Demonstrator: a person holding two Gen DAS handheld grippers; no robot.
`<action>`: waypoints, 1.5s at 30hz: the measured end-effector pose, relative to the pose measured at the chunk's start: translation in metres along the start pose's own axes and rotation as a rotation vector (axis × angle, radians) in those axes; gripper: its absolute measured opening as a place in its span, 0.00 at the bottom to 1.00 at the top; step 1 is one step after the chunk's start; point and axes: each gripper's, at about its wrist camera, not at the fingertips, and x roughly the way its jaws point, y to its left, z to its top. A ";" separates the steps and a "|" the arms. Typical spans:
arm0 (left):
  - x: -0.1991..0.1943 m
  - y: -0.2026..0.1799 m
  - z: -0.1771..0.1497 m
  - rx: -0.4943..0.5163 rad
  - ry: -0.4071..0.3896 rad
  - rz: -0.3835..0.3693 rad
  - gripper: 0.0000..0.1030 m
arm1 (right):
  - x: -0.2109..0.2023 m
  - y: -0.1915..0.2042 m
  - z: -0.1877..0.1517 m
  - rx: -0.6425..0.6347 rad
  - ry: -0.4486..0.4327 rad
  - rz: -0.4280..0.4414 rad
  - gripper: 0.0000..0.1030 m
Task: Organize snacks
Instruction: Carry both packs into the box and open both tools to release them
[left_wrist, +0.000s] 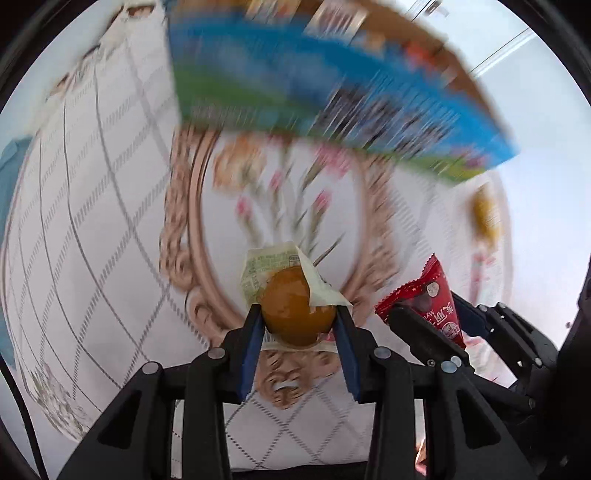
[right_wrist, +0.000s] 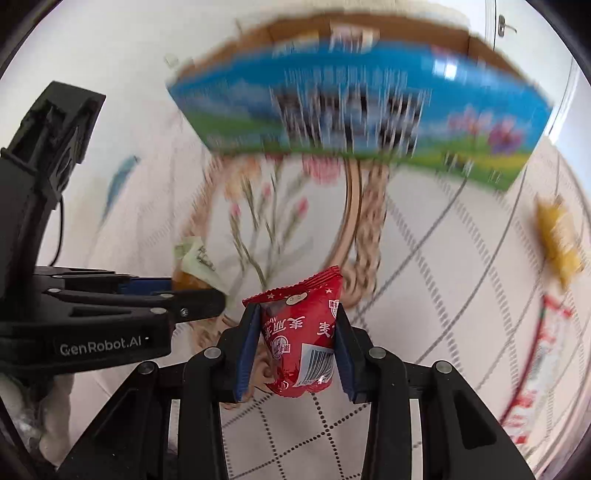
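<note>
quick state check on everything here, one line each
left tongs: shut on the bun packet
bun packet: held, off the tablecloth
right tongs: shut on the red packet
red packet: held, sealed
blue box: top open, blurred
yellow packet: lying on the tablecloth, blurred

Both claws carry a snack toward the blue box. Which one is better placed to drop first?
Probably right: the right claw with the red packet faces the blue box squarely; the left claw sees it offset rightward.
</note>
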 end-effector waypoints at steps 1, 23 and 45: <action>-0.012 -0.005 0.008 0.011 -0.024 -0.012 0.34 | -0.012 -0.001 0.007 -0.001 -0.022 0.006 0.39; 0.024 -0.146 0.231 0.163 0.145 -0.080 0.41 | -0.035 -0.145 0.176 0.220 -0.008 -0.043 0.65; -0.002 -0.093 0.217 0.164 -0.099 0.231 0.86 | -0.017 -0.133 0.172 0.185 0.029 -0.205 0.93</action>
